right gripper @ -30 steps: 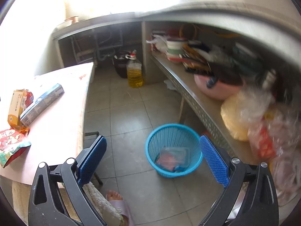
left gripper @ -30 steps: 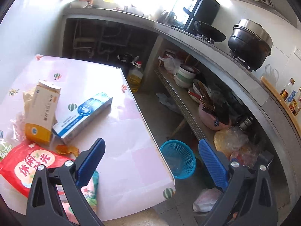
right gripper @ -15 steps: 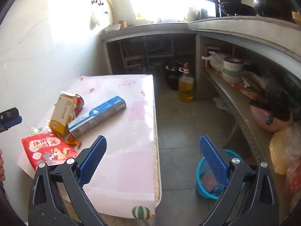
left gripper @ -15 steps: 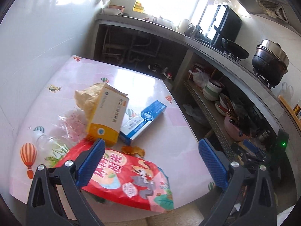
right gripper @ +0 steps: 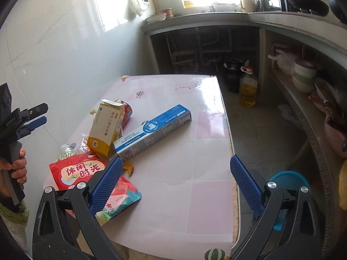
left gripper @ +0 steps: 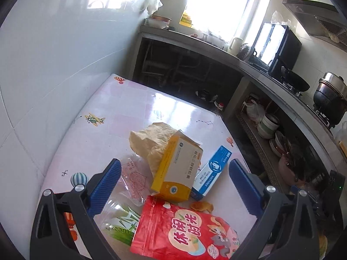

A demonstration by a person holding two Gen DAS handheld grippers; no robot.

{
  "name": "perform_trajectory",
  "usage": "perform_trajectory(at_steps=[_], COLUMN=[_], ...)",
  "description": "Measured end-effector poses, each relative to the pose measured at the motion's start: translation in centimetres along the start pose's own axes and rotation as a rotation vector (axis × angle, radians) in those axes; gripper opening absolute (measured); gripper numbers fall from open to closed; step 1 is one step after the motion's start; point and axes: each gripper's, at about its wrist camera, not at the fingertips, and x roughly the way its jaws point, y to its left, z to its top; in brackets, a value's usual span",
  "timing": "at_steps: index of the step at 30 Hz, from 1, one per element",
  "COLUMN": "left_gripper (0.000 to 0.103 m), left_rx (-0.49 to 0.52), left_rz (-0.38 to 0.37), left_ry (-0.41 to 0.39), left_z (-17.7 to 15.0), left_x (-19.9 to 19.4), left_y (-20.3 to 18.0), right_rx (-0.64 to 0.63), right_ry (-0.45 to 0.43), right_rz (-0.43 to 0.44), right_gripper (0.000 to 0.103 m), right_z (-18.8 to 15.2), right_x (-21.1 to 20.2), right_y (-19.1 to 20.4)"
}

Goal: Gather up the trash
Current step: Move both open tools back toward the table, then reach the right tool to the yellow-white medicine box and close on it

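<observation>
Fingers on the left gripper point(left gripper: 173, 186) & right gripper point(right gripper: 176, 182) are both spread wide, holding nothing. Trash sits in a pile on the pink counter point(right gripper: 195, 151), w/ the blue bin point(right gripper: 290, 179) down on the floor beside it. Red snack bag point(left gripper: 184, 231) looks light, soft & slippery, so prob. pinch a flat edge. Yellow box point(left gripper: 180, 169) looks stiff; grab its sides.

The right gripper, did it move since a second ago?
Yes. The right gripper swung left, away from the blue basket it framed before, and now faces the table with the toothpaste box.
</observation>
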Motion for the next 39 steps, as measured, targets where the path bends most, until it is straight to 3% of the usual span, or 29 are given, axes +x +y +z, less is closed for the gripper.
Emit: perform_trajectory(at_steps=[4,8,14,21,30,39], left_gripper=[0.097,0.092,0.088,0.089,0.089,0.089], left_rx=[-0.039,-0.073,-0.149,-0.163,-0.206,-0.233], left_rz=[0.010,0.097,0.124,0.131,0.106,0.108], left_ry=[-0.011,0.016,0.016,0.011,0.039,0.041], left_z=[0.1,-0.5,-1.0,-1.2,-1.7,-2.0], left_x=[0.3,1.4,1.3,0.7,1.9,1.8], left_y=[1.4,2.7,4.9,6.4,7.4,8.3], right_rx=[0.062,0.097,0.105,0.156,0.189,0.185], right_ry=[0.043,0.092,0.264,0.375,0.422,0.404], right_rz=[0.121,0.266,0.256,0.139,0.101,0.077], right_gripper=[0.095,0.095,0.095,0.095,0.095,0.095], right_z=[1.7,4.4,6.6,6.5,6.3,6.5], right_x=[1.6,4.7,12.8,18.9,21.5,20.9], right_y=[1.3,4.9,10.7,13.2,14.9,16.1])
